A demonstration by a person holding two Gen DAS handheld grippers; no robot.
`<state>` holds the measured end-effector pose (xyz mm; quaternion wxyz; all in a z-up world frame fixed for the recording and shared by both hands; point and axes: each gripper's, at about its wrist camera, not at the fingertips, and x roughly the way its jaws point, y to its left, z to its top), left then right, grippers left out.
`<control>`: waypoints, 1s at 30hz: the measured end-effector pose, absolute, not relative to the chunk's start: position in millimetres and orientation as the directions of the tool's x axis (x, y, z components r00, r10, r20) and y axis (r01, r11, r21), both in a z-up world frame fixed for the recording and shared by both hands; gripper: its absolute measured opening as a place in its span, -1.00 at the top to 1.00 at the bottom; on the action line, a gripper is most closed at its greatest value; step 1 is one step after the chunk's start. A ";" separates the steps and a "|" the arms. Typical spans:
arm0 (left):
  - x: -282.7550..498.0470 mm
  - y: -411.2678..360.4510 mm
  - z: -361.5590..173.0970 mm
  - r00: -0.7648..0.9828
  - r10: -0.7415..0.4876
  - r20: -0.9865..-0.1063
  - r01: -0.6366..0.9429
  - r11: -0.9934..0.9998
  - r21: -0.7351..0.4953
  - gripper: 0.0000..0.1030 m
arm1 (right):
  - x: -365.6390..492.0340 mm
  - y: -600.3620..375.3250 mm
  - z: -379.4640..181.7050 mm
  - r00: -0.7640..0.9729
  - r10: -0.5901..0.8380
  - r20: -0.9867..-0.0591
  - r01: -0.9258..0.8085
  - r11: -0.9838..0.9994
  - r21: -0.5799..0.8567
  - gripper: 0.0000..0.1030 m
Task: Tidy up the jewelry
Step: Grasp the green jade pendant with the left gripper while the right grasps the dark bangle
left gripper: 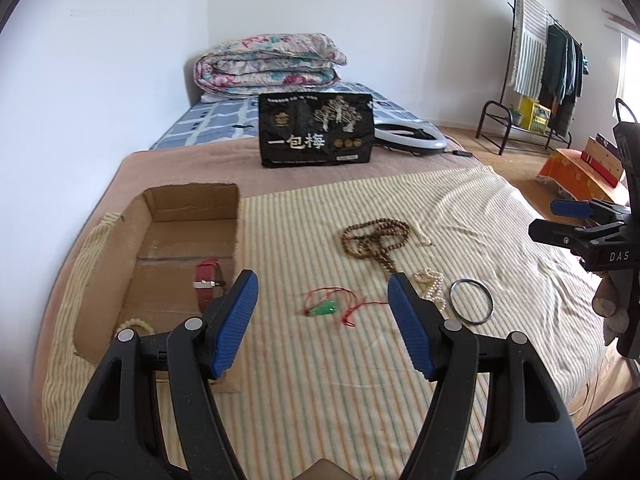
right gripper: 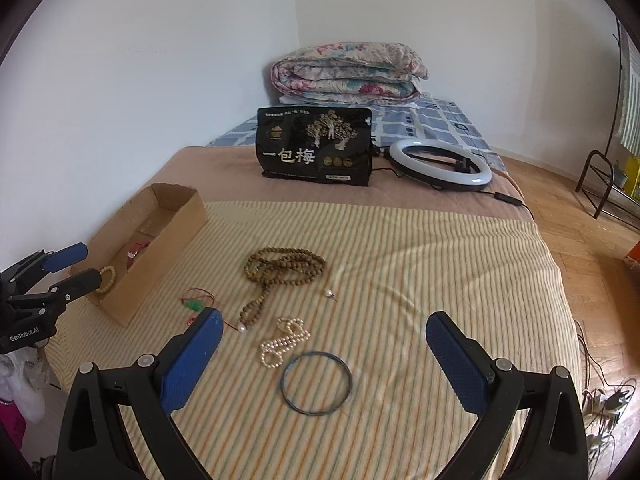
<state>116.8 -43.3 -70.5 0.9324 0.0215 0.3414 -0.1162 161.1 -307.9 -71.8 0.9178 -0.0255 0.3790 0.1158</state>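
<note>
A shallow cardboard box lies on the striped cloth at the left. It holds a red watch strap and a cream bead bracelet. On the cloth lie a green pendant on red cord, a brown bead necklace, a pearl string and a dark bangle. My left gripper is open above the pendant. My right gripper is open above the pearls and bangle.
A black printed bag stands behind the cloth, with a ring light beside it and a folded quilt at the bed's head. A clothes rack stands on the wooden floor at the right.
</note>
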 end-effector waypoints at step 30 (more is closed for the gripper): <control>187.1 -78.3 -174.2 0.643 -0.061 -0.763 0.158 0.986 0.054 -0.15 | 167.4 -330.7 -169.8 0.566 0.235 -0.790 -0.248 0.963 0.108 -0.96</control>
